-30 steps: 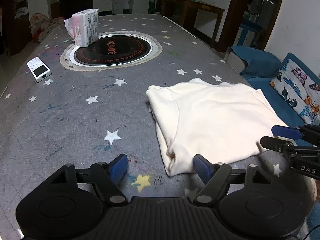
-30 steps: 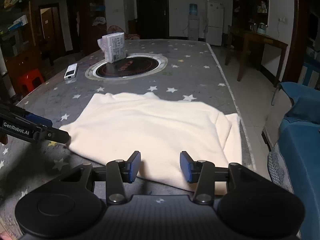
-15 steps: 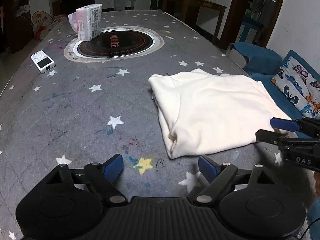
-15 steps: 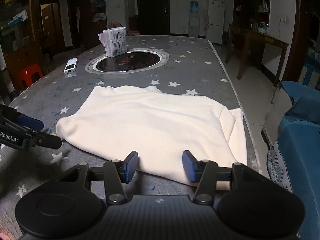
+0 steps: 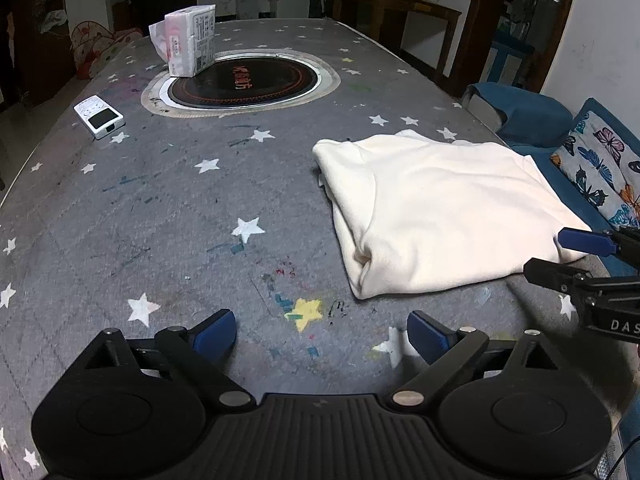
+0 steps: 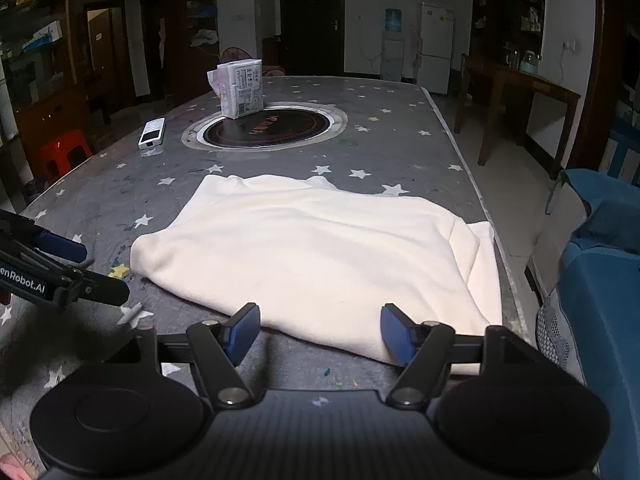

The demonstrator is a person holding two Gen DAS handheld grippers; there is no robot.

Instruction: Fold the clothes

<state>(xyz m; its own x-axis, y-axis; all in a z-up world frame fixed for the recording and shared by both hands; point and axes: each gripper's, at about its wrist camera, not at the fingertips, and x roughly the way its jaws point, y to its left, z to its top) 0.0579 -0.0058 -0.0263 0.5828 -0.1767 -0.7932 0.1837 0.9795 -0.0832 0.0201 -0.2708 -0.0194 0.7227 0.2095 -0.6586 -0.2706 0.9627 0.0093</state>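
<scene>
The soft, light garment (image 6: 320, 252) is best pinched at its near edge; both the left gripper (image 5: 322, 330) and the right gripper (image 6: 320, 326), just widened, are empty.

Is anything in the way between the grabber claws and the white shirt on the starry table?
Nothing visible is. The cream garment lies folded right ahead of the right gripper, jaws open at its near edge. Only bare tablecloth separates the open left gripper from it. The tissue pack and remote sit far off.
</scene>
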